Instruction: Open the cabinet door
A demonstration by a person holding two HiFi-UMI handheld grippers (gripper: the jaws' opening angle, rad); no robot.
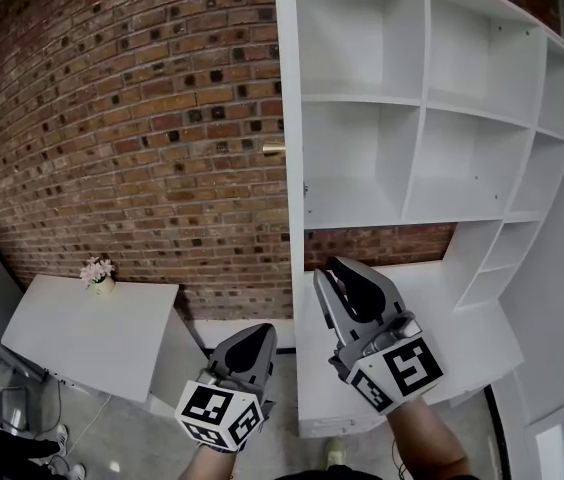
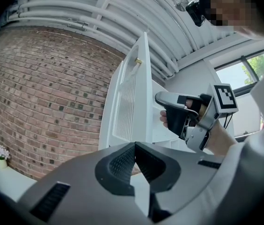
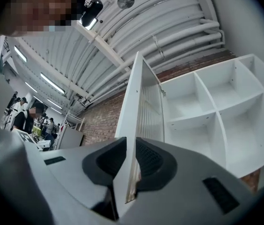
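Note:
The tall white cabinet [image 1: 417,103] stands against the brick wall with its door [image 1: 288,118] swung out, edge-on to the head view. A small brass knob [image 1: 273,148] sticks out on the door's left face. My right gripper [image 1: 328,278] is low on the door's free edge. In the right gripper view the door [image 3: 139,102] runs straight between the two pads of the right gripper [image 3: 131,146], which close on it. My left gripper [image 1: 254,338] hangs lower and to the left, shut and empty. In the left gripper view the left gripper [image 2: 134,146] faces the door [image 2: 132,97] and the right gripper [image 2: 159,100].
The brick wall [image 1: 132,118] fills the left. A white table [image 1: 82,333] with a small flower pot [image 1: 98,273] stands below it. A lower white cabinet unit [image 1: 442,318] sits under the shelves. Several people [image 3: 29,121] stand far off in the right gripper view.

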